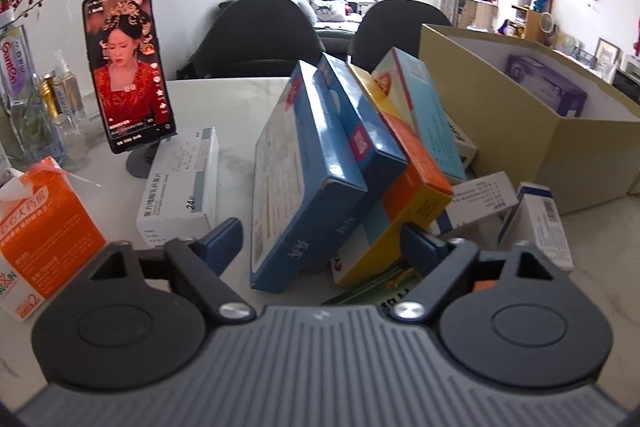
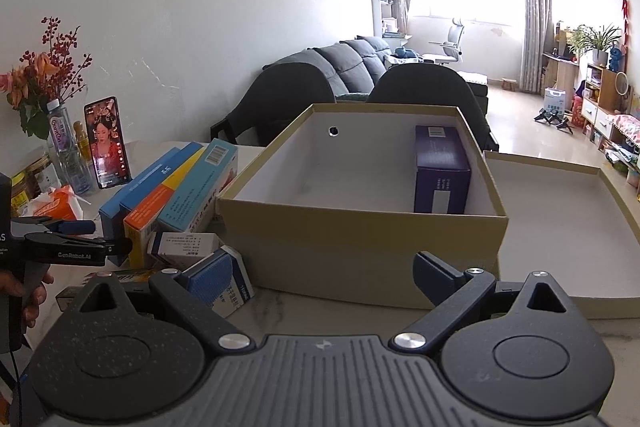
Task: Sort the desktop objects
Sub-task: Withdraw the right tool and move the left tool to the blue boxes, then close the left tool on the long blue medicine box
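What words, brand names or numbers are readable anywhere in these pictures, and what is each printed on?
"GenRobot.AI": side of the left gripper.
"GanQn", as far as it can be read: label of the clear bottle.
"24", followed by a character too small to read: end of the white box.
"2": lower corner of the orange tissue pack.
Chinese print on the blue boxes, the phone screen and the other cartons: too small or blurred to read.

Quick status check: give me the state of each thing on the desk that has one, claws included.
Cardboard box: open, one purple carton upright inside.
Box lid: off, lying upturned beside the box.
Phone: screen on, propped on a stand.
Blue cartons: leaning, tilted in a row.
Left claw: open around the cartons, not clamped.
Right claw: open, empty.
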### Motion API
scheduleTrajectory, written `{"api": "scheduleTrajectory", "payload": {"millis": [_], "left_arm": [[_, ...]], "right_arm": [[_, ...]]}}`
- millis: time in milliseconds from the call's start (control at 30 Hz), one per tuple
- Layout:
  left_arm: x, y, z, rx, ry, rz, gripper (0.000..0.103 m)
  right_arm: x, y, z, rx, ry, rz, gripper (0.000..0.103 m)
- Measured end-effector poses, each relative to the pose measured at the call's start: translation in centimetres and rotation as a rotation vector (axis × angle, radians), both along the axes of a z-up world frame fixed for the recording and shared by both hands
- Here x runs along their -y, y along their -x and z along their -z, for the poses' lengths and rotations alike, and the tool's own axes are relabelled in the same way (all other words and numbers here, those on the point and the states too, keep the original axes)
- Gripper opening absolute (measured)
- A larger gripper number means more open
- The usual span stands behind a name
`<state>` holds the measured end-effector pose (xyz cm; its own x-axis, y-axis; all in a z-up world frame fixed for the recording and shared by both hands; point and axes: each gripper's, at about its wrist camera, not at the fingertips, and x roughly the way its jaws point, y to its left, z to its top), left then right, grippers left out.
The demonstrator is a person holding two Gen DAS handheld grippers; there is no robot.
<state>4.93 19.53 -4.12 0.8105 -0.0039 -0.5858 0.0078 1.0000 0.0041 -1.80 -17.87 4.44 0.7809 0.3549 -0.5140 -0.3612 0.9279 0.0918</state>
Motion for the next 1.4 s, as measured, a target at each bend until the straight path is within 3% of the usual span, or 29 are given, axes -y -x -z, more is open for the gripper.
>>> {"api": "scheduleTrajectory", "payload": {"millis": [133, 300, 367, 533, 767, 900, 1067, 1167, 1300, 1400], "left_arm": [[0.1, 0.2, 0.0, -0.001, -0.018, 0.001, 0.071], [0.0, 0.2, -0.2, 0.004, -0.021, -0.002, 0.069], [-0.1, 0.5, -0.4, 0.016, -0.026, -0.013, 0.062], [-0.5, 0.3, -0.7, 0.030, -0.021, -0.050, 0.058], [-0.2, -0.4, -0.1, 0.032, -0.010, -0.057, 0.038], [-0.2, -0.5, 0.2, 0.037, -0.004, -0.071, 0.035], [-1.6, -0.1, 0.1, 0.057, 0.045, -0.161, 0.023], [-2.8, 0.0, 0.0, 0.058, 0.081, -0.198, 0.021], [-2.5, -0.5, -0.2, 0.049, 0.054, -0.171, 0.022], [-2.5, -1.0, -0.1, 0.047, 0.068, -0.169, 0.029]], "right_arm": [[-0.2, 0.1, 0.1, -0.003, 0.002, -0.009, 0.098], [-0.1, 0.1, 0.2, -0.004, -0.007, -0.010, 0.098], [-0.2, 0.1, 0.3, -0.010, -0.010, -0.012, 0.098], [-0.3, 0.4, 0.5, -0.014, -0.015, -0.023, 0.098], [-0.7, 0.4, 0.7, -0.020, -0.016, -0.028, 0.098], [-0.7, 0.5, 0.6, -0.022, -0.016, -0.030, 0.098], [-1.0, 0.3, 0.7, -0.030, -0.019, -0.035, 0.098], [-1.3, 0.3, 0.8, -0.029, -0.016, -0.046, 0.098], [-1.7, 0.2, 0.9, -0.035, -0.017, -0.055, 0.098], [-2.0, 0.2, 0.9, -0.037, -0.014, -0.062, 0.098]]}}
